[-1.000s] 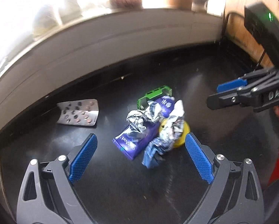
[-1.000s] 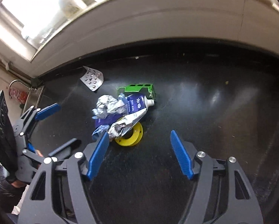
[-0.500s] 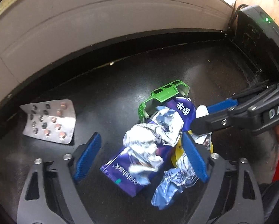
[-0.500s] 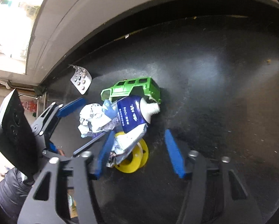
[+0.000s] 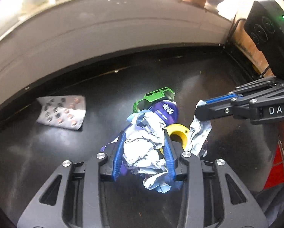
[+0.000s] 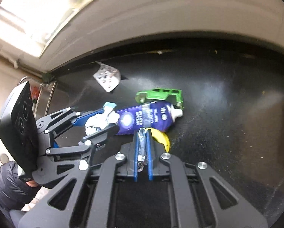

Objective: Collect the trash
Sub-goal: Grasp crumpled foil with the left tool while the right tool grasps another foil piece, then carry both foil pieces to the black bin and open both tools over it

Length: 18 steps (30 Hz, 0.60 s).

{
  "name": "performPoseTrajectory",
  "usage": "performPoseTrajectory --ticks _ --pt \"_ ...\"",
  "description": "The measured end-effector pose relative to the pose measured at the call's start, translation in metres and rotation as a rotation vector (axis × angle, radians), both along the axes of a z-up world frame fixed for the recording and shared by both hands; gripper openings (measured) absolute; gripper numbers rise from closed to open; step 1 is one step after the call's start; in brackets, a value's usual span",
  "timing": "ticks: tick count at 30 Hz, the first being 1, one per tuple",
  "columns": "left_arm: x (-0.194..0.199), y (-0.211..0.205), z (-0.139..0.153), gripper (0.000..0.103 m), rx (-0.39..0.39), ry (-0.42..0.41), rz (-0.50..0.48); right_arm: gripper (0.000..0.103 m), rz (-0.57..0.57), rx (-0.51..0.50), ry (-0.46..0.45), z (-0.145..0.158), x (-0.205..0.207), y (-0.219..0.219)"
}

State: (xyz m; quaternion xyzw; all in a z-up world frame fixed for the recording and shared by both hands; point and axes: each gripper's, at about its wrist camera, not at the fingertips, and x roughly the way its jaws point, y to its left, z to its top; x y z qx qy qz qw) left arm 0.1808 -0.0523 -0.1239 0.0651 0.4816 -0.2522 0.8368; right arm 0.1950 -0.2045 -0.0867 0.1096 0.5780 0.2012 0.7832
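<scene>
A trash pile lies on a black tabletop (image 5: 47,161). My left gripper (image 5: 144,133) is shut on a crumpled silver and white wrapper (image 5: 142,150), also seen in the right wrist view (image 6: 98,123). My right gripper (image 6: 142,133) is shut on a thin silver foil wrapper (image 6: 142,146); in the left wrist view it (image 5: 198,112) holds that foil (image 5: 198,134) hanging down. A purple tube (image 6: 142,119) with a white cap, a yellow tape ring (image 5: 177,133) and a green toy car shell (image 6: 160,95) lie under and beside them.
A silver pill blister pack (image 5: 63,112) lies apart at the left, also in the right wrist view (image 6: 107,77). A pale wall ledge (image 5: 104,38) runs along the table's far edge. A wooden surface (image 5: 246,43) is at the far right.
Both grippers closed from open: the left onto the crumpled wrapper, the right onto the silver foil wrapper, which it has pulled off the yellow ring to the right.
</scene>
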Motion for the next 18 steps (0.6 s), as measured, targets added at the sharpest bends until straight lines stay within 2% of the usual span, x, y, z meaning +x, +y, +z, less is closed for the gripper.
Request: performPoseTrajectory --ticks 4,8,18 --pt "-0.032 0.018 0.022 0.037 -0.012 -0.022 0.065 0.009 0.047 -0.04 -0.067 0.025 -0.025 0.013" --pt "-0.072 0.032 0.036 0.037 -0.003 -0.036 0.117 0.009 0.082 -0.066 -0.107 0.037 -0.048 0.025" --pt "-0.139 0.058 0.047 0.037 0.016 -0.046 0.185 0.009 0.123 -0.094 -0.159 0.055 -0.099 0.059"
